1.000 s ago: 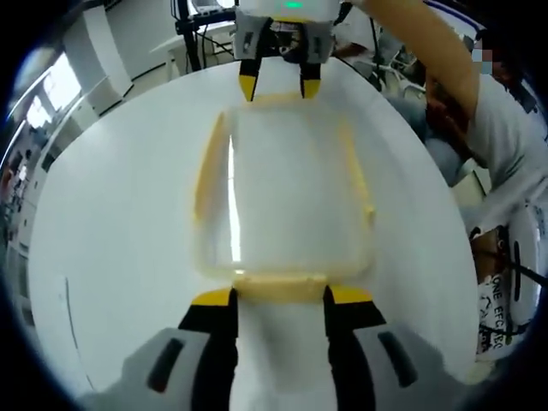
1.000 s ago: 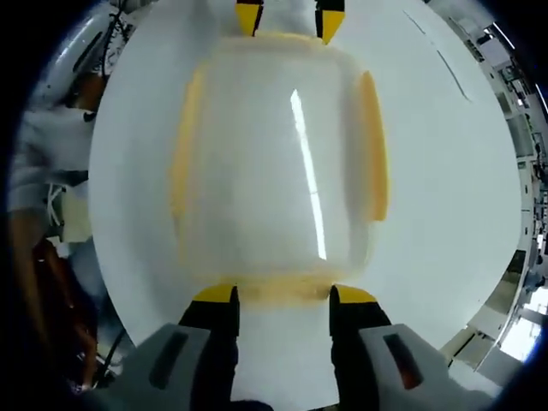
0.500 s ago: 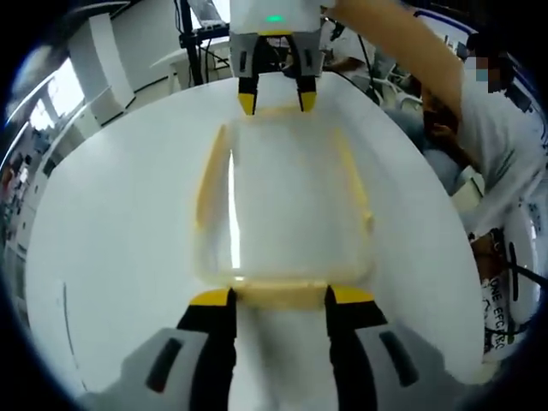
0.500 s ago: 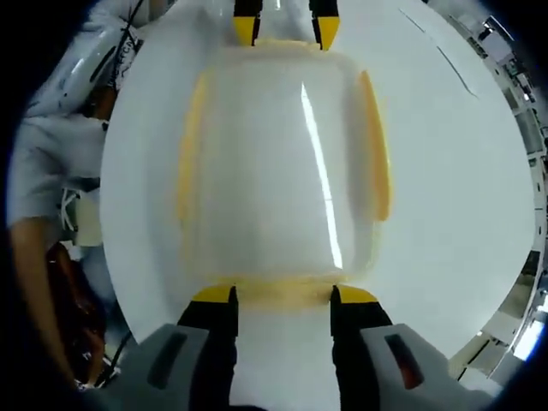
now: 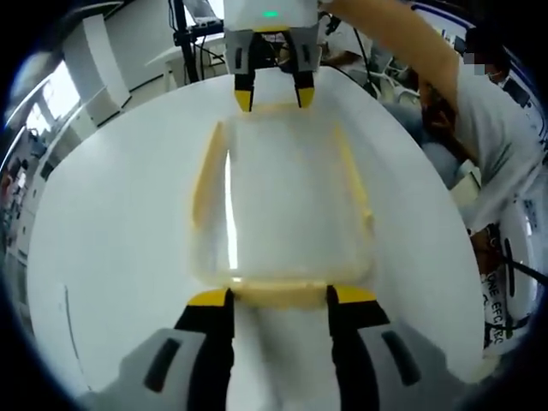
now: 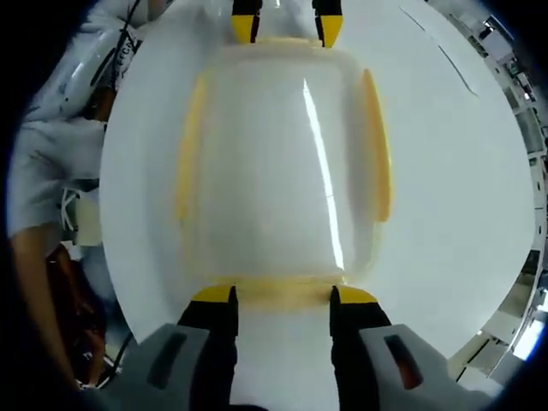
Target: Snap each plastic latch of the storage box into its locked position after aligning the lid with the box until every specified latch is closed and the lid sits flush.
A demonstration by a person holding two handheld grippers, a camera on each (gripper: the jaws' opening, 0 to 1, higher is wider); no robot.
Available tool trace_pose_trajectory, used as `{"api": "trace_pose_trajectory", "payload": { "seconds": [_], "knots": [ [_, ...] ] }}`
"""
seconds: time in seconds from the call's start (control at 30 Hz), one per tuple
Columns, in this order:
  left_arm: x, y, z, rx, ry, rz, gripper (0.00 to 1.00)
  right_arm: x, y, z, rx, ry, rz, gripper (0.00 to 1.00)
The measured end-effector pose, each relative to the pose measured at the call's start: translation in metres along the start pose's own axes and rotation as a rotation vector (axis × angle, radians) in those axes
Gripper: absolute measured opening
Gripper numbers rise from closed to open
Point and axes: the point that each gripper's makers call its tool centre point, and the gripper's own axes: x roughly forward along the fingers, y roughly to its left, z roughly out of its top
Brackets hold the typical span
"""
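Translucent storage box (image 5: pixel 282 201) with its lid on sits on the white round counter (image 5: pixel 103 223), lying lengthwise between the two grippers, one short end toward each. Left gripper (image 5: pixel 280 300): fingers parted wide, yellow tips straddling the near short-end latch (image 5: pixel 280 294), tips at or just touching its outer corners; holding nothing. In the same view the right gripper (image 5: pixel 266 94) is at the far short end, tips spread either side of that end's latch. Right gripper view mirrors it: right gripper (image 6: pixel 283 298) open wide, tips flanking its own near latch (image 6: pixel 282 291), nothing clamped; left gripper (image 6: pixel 287 27) across the box at the top. Long-side latches (image 6: pixel 377 145) and (image 6: pixel 187 150) run along the box's long axis and look flat against the walls, but cannot tell if they are clicked in. Key relation: box long axis lines up with both grippers' forward direction, each short-end latch lies dead ahead between that gripper's own fingers, so each gripper is nearest its own end. Likely next step is pressing both end latches in and down; risk is the box sliding along its axis if one side pushes harder. Lid looks roughly flush, can't confirm. A person (image 5: pixel 492 128) is at the counter edge.
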Motion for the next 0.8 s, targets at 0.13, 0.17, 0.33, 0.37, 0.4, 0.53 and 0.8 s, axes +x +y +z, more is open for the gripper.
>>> {"api": "trace_pose_trajectory", "payload": {
  "seconds": [0.13,0.17,0.33,0.37,0.4,0.53,0.8],
  "knots": [
    [-0.0009,-0.0014,-0.0007,0.004,0.008,0.000,0.43,-0.0007,0.0006,0.0008,0.000,-0.004,-0.001,0.42],
    [-0.0015,-0.0012,-0.0014,0.001,0.005,-0.001,0.43,-0.0007,0.0006,0.0007,0.001,-0.005,-0.002,0.42],
    [-0.0017,0.0010,-0.0009,0.008,-0.016,-0.009,0.41,-0.0002,0.0014,0.0026,0.008,0.005,0.000,0.42],
    [-0.0018,0.0010,-0.0010,0.006,-0.012,-0.009,0.41,0.0000,0.0011,0.0023,0.009,0.013,0.001,0.42],
    [-0.0015,0.0011,-0.0007,0.005,-0.007,-0.008,0.41,0.0001,0.0009,0.0022,0.010,0.022,0.002,0.41],
    [-0.0009,0.0019,-0.0004,-0.005,0.003,-0.007,0.40,0.0000,0.0004,0.0000,0.016,0.028,0.001,0.41],
    [0.0011,0.0016,0.0007,-0.015,0.045,0.002,0.40,0.0002,-0.0017,-0.0035,0.016,0.064,-0.004,0.41]
  ]
}}
